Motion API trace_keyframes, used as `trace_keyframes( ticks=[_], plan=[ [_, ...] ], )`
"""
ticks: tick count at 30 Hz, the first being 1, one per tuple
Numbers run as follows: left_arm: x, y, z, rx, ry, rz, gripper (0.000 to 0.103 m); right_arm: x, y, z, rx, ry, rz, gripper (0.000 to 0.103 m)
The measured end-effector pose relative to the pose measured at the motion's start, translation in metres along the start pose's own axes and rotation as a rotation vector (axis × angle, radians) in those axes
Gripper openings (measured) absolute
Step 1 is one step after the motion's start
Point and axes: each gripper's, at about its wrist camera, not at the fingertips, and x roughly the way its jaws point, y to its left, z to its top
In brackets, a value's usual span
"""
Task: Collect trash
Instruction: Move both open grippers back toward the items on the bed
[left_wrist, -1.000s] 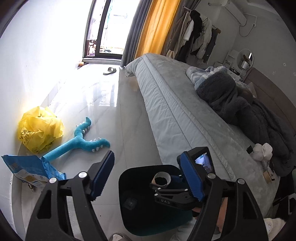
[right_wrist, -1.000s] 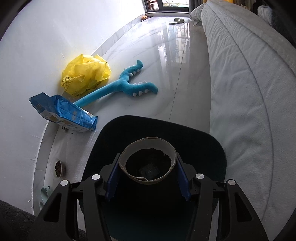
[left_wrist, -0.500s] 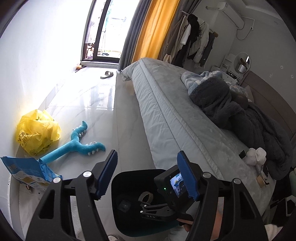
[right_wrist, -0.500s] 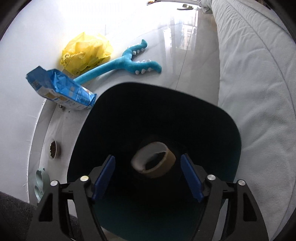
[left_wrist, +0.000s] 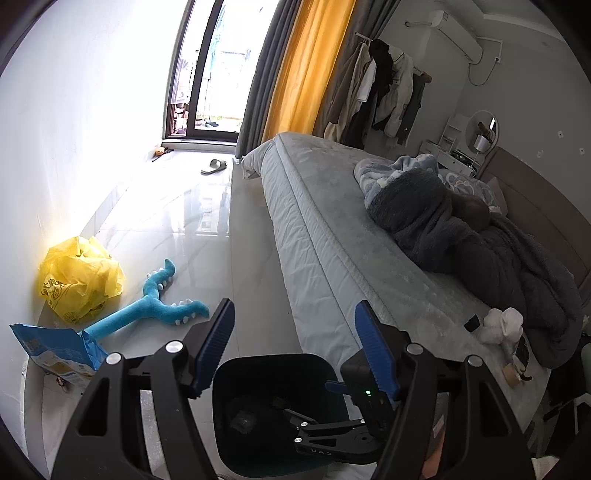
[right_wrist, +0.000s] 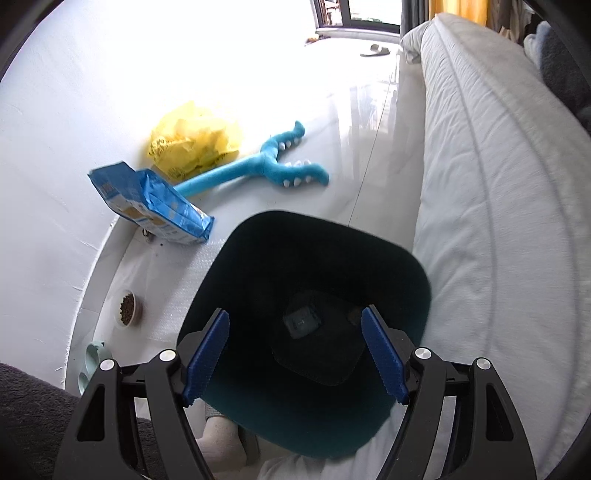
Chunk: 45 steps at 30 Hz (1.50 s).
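Note:
A dark teal trash bin (right_wrist: 406, 266) stands on the floor beside the bed; it also shows in the left wrist view (left_wrist: 258, 363). My right gripper (right_wrist: 295, 350) is open and empty, just above the bin's mouth. Dark items lie at the bin's bottom (right_wrist: 303, 321); the cardboard tape roll is not visible. My left gripper (left_wrist: 295, 347) is open and empty, higher up, looking over the bin and the right gripper's body (left_wrist: 365, 402). A crumpled yellow plastic bag (left_wrist: 79, 280) and a blue snack bag (left_wrist: 55, 350) lie by the wall; both also show in the right wrist view, yellow bag (right_wrist: 195, 144), blue bag (right_wrist: 155, 203).
A blue plush toy (left_wrist: 155, 310) lies on the white tiled floor. A grey bed (left_wrist: 351, 240) with dark blankets (left_wrist: 461, 229) fills the right side. A pet food bowl (right_wrist: 127, 308) sits near the wall. A slipper (left_wrist: 213, 166) lies by the balcony door.
My right gripper opened and let go of the cardboard roll, which dropped into the bin and is now out of sight. The right gripper has lifted slightly. The left gripper rose.

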Motion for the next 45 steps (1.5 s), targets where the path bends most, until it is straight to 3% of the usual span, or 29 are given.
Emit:
trace_keyframes(
  ticks=[6,17,22,27,45],
  plan=[
    [0.001,-0.02,0.004,0.02,-0.03,0.004,0.08,-0.041,-0.013,-0.005,0.017,-0.074,0.01,0.075],
    [0.007,-0.064,0.003,0.027,-0.054,-0.056,0.092,-0.114,-0.044,-0.023,0.035,-0.212,-0.013,0.077],
    [0.015,-0.09,0.001,0.017,-0.047,-0.111,0.092,-0.137,-0.066,-0.035,0.06,-0.247,-0.037,0.077],
    [0.019,-0.114,-0.001,0.046,-0.046,-0.129,0.092,-0.158,-0.086,-0.049,0.057,-0.276,-0.095,0.077],
    [0.038,-0.185,-0.015,0.085,-0.026,-0.213,0.092,-0.219,-0.15,-0.106,0.131,-0.355,-0.172,0.078]
  ],
)
